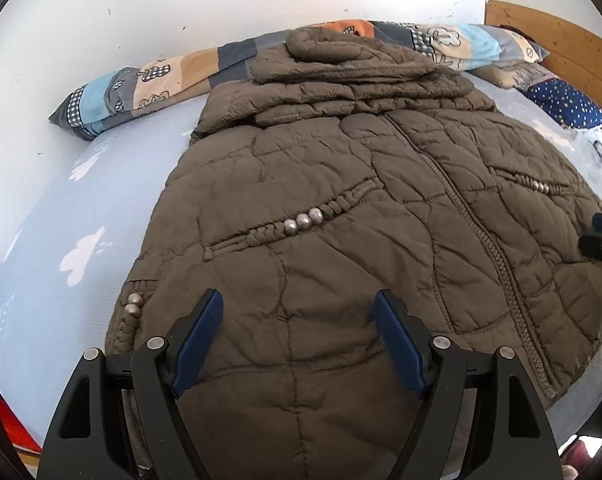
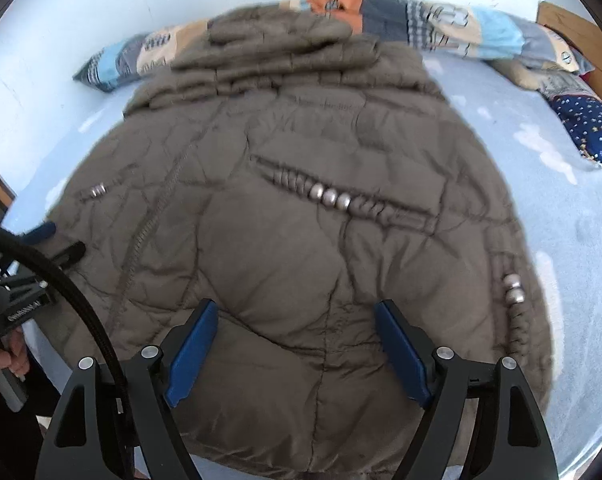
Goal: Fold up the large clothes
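— Pale blue bedsheet with white cloud shapes, white wall behind, wooden headboard at the far right. Where's the garment?

— Spread in the middle of the bed: a brown quilted jacket, front up, zipper closed. Its sleeves and hood look already gathered across the top, near the patchwork pillow and the starry dark-blue pillow.

— And the tools?

— The left gripper hangs over the hem on the side with the two metal beads, jaws wide, nothing between the pads. The right gripper hovers over the other half of the hem, also wide and bare. Neither is pinching cloth.

— So how would you do the fold well?

— My guess is that the next step brings the hem up toward the collar. Each gripper should bite the hem edge itself, not the puffy panel above it, and take both layers. Grips set well apart, either side of the zipper, should keep the hem level. Lift together, carry it over, lay it down without dragging the stacked sleeves.

— Any risk?

— Padding is slippery and thick; a shallow pinch may slide off.

— Any writing?

— A small white label shows on the left gripper's body in the right view, too blurred to read. The pillow prints are pictures, not legible words.
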`<action>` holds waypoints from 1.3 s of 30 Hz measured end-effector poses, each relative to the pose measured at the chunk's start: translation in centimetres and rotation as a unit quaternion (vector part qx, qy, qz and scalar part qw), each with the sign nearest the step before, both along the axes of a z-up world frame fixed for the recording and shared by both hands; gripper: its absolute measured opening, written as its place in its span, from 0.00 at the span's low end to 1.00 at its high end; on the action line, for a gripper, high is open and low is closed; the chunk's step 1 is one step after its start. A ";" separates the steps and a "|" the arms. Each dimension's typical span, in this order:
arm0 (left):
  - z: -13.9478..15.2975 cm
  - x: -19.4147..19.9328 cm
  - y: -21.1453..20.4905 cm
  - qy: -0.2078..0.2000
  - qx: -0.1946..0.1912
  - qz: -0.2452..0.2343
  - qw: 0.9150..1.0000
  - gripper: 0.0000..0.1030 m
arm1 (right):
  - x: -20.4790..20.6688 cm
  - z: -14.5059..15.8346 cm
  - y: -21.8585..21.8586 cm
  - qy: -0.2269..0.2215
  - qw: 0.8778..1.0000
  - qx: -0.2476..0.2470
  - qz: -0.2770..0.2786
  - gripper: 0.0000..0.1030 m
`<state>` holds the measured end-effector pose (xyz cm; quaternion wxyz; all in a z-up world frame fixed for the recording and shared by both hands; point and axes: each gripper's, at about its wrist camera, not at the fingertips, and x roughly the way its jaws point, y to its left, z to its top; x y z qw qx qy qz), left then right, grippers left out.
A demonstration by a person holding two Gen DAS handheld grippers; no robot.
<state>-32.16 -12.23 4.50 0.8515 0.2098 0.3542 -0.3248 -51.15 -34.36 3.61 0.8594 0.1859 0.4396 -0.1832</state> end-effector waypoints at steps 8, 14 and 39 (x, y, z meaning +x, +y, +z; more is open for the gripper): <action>2.1 2.6 2.8 0.006 -0.030 0.039 0.999 0.75 | -4.4 3.5 -3.8 -0.073 0.994 -0.008 -0.081 0.82; 3.3 6.9 7.2 0.042 -0.049 0.104 0.992 0.75 | -9.4 2.8 -9.4 -0.103 0.973 0.078 -0.189 0.82; -1.4 13.5 14.2 0.265 -0.101 0.152 0.947 0.55 | -10.6 -2.9 -11.0 -0.064 0.952 0.216 -0.209 0.63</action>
